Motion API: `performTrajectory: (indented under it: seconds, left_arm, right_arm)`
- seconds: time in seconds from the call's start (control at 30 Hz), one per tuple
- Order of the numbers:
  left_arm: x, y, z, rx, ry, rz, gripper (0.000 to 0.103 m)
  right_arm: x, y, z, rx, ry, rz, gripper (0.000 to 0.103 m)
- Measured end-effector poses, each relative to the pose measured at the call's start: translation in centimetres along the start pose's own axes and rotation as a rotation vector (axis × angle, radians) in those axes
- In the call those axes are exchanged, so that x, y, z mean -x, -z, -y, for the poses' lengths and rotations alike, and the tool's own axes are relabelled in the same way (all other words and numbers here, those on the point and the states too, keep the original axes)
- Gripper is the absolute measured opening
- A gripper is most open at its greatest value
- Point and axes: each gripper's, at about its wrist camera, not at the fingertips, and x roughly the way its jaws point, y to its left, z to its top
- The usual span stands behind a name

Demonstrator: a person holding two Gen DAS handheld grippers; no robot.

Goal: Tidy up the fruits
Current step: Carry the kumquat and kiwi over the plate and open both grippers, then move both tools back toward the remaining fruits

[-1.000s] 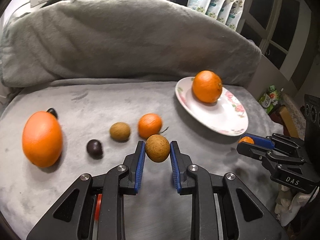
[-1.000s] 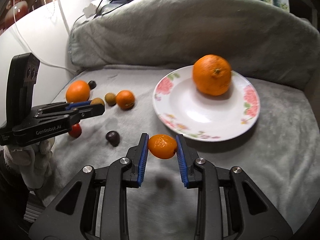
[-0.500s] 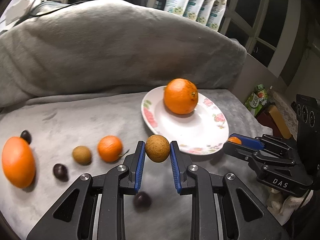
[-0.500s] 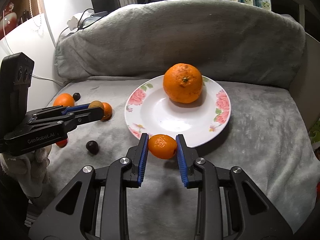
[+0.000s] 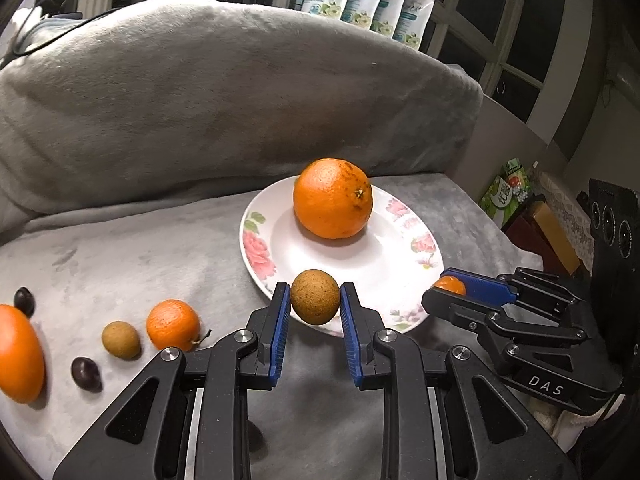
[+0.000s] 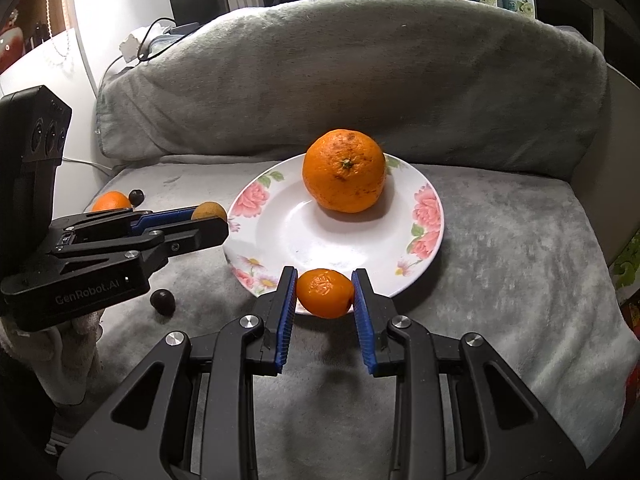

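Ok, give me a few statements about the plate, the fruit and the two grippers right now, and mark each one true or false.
1. The left gripper is shut on a brown round fruit. True.
2. The right gripper is open and holds nothing. False: it is shut on a small orange fruit.
3. A large orange sits on the floral plate. True.
4. The plate holds three fruits. False: only the large orange rests on it.
5. Dark plums lie on the plate. False: one dark plum lies on the grey blanket, left of the plate.
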Motion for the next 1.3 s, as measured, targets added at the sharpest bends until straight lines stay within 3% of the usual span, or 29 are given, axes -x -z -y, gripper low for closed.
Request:
performTrajectory:
  seconds: [0.33,0.37,0.4,0.47,0.57,0.63,0.8,1.3]
  left_arm:
    - [-0.2,-0.2,0.4,-0.018,-0.008,-0.001,0.024]
    - [-0.1,-0.2,0.5,-0.024,-0.009,0.001,0.024]
    - [-0.1,-0.2,0.6,-0.028,-0.010,0.003,0.025]
    - [0.0,-0.2,0.7,-0.035,-0.014,0.010,0.036]
    - [0.2,-0.3,0.7,-0.037,-0.020,0.017,0.043]
    - [0.2,-0.3,0.7,-0.036,-0.027,0.021,0.059]
    - [0.7,-0.4,1.0,-0.047,-0.046,0.042,0.078]
    - [1.8,-0.1,0.7,-0.041,-0.089,0.061,0.079]
  right_arm:
    - [-0.1,-0.2,0.5,-0.020,0.009,0.007,0.030]
    - [-0.1,-0.2,0.6,-0.026,0.009,0.009,0.036]
    - [0.0,-0.2,0.7,-0.032,0.010,0.014,0.049]
    - [0.4,-0.3,0.9,-0.041,0.018,0.034,0.063]
    - [0.9,-0.5,1.1,-0.047,0.027,0.051,0.064]
    - [1.1,-0.6,1.3,-0.051,0.036,0.059,0.067]
    - [1.6,-0.6,1.6,-0.062,0.057,0.079,0.087]
    - [2.5,-0.9,1.2,-0.070,0.038,0.102,0.090]
